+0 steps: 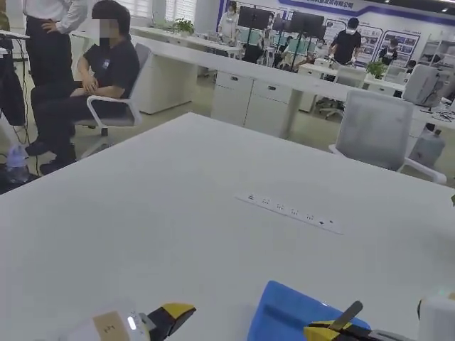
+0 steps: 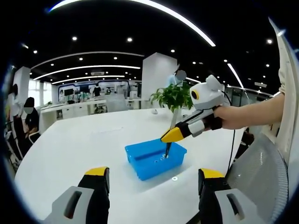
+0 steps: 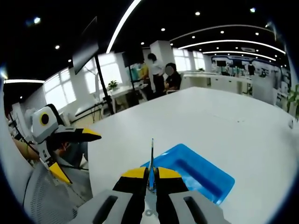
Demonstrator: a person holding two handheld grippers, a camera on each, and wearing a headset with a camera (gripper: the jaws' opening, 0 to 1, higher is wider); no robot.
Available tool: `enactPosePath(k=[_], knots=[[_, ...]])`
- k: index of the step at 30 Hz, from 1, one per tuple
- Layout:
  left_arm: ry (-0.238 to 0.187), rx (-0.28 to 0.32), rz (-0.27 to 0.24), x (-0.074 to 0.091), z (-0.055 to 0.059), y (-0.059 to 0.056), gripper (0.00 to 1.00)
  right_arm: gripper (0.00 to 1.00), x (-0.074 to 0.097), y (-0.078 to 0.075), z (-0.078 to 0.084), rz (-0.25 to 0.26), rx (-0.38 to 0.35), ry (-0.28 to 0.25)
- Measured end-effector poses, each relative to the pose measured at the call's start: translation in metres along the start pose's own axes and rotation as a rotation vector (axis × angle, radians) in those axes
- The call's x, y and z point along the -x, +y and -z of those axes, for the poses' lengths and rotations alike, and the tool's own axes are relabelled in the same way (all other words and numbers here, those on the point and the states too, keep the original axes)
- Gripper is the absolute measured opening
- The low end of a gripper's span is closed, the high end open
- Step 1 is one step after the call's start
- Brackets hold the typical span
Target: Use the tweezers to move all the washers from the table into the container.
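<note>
A blue container [image 2: 149,169] stands on the white table [image 2: 70,149], with small washers on its floor. One washer [image 2: 174,178] lies on the table just in front of it. My right gripper [image 3: 152,176] is shut on the tweezers [image 3: 152,158], whose tips point down into the container [image 3: 205,175]. In the left gripper view a hand holds the right gripper [image 2: 176,134] above the box, with the tweezers [image 2: 167,150] dipping inside. My left gripper [image 2: 152,179] stands open with nothing between its fingers, short of the container. In the head view the container [image 1: 277,312], tweezers [image 1: 346,315] and left gripper [image 1: 174,312] sit at the bottom edge.
A white power strip [image 1: 290,212] lies across the table beyond the container. A grey chair [image 1: 377,131] stands at the far right edge, and a person [image 1: 106,71] sits at the far left. A potted plant [image 2: 175,95] stands behind the container.
</note>
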State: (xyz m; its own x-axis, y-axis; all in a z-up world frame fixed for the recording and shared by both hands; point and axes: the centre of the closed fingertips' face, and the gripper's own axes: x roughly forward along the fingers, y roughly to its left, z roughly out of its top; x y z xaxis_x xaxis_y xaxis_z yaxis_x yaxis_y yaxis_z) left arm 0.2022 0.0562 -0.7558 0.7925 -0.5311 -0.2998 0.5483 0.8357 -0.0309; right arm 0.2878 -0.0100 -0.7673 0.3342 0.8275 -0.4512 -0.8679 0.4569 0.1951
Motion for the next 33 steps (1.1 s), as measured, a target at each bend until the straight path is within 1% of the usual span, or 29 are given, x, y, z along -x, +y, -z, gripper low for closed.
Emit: enactPosePath(k=[3, 10, 15, 26, 33], knots=[[0.001, 0.002, 0.0, 0.0, 0.0, 0.0, 0.79, 0.03, 0.003, -0.005, -0.003, 0.013, -0.012, -0.016], [0.005, 0.001, 0.002, 0.0, 0.001, 0.0, 0.78, 0.03, 0.005, -0.011, -0.005, 0.029, -0.024, -0.023], [0.001, 0.008, -0.009, 0.0, 0.001, 0.002, 0.78, 0.03, 0.005, -0.013, -0.006, 0.038, -0.034, -0.031], [0.007, 0.009, -0.003, 0.0, 0.002, 0.001, 0.78, 0.03, -0.008, -0.021, -0.007, 0.042, -0.024, -0.02], [0.006, 0.009, -0.002, 0.0, 0.001, 0.001, 0.78, 0.03, -0.017, -0.027, -0.003, 0.039, -0.029, 0.003]])
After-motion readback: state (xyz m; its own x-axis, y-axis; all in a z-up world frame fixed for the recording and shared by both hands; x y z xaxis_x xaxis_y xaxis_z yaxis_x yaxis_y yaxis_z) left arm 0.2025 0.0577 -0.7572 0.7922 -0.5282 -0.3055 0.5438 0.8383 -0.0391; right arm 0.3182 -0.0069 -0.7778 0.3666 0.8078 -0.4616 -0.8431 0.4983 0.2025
